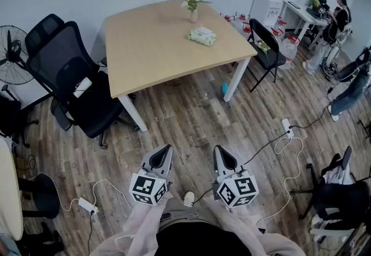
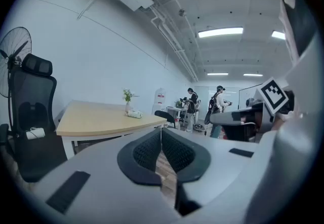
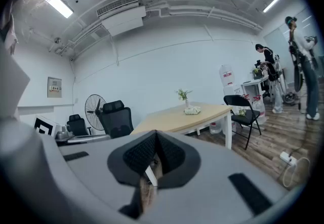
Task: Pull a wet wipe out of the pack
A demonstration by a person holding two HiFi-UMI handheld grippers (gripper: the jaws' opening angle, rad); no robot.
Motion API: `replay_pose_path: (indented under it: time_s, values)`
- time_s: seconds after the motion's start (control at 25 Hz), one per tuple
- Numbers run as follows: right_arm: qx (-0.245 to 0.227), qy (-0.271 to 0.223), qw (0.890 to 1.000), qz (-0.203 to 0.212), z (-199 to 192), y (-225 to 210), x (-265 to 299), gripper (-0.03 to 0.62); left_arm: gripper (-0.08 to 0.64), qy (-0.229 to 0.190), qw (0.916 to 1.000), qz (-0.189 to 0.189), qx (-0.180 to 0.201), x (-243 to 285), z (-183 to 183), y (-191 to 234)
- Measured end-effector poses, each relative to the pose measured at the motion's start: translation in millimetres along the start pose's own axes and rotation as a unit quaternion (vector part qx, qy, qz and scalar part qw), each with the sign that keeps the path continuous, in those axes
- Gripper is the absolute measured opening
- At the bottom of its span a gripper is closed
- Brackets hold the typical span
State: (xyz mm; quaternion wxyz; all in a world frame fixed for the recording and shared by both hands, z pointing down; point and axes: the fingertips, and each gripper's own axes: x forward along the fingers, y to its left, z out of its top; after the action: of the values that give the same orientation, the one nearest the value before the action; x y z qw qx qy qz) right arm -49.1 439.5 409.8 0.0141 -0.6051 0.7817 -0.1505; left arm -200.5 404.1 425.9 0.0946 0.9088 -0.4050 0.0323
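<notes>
The wet wipe pack point(image 1: 202, 36) lies on the far part of the light wooden table point(image 1: 156, 52), close to a small vase of flowers point(image 1: 192, 7). I stand well back from the table on the wood floor. My left gripper point(image 1: 166, 149) and right gripper point(image 1: 218, 149) are held side by side in front of me, both pointing toward the table and far from the pack. Each has its jaws shut with nothing between them. The pack point(image 2: 134, 114) shows small in the left gripper view beyond the left gripper point(image 2: 161, 131). In the right gripper view the pack point(image 3: 192, 110) lies past the right gripper point(image 3: 155, 136).
A black office chair point(image 1: 75, 84) stands at the table's left and a folding chair point(image 1: 268, 46) at its right. A fan point(image 1: 11, 55) is at far left. Power strips and cables point(image 1: 288, 127) lie on the floor. A person point(image 1: 336, 17) works at a desk, back right.
</notes>
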Motion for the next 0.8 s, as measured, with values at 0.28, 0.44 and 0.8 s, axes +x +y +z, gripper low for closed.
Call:
replay_pose_path:
  time_s: [0.28,0.44,0.8]
  values:
    - [0.005,-0.001,1.0,-0.001,0.2,1.5,-4.3,0.011,0.014,-0.001,1.0,-0.006,0.001,-4.5,1.8,-7.0]
    - [0.002,0.005,1.0,-0.012,-2.5,-3.2,-10.5,0.014,0.014,0.001,1.0,-0.008,0.001,-4.6,1.5,-15.0]
    - [0.003,0.022,1.0,-0.011,-14.3,-2.6,-13.9,0.014,0.015,0.016,0.9999,0.004,-0.005,-14.8,-8.1,-13.9]
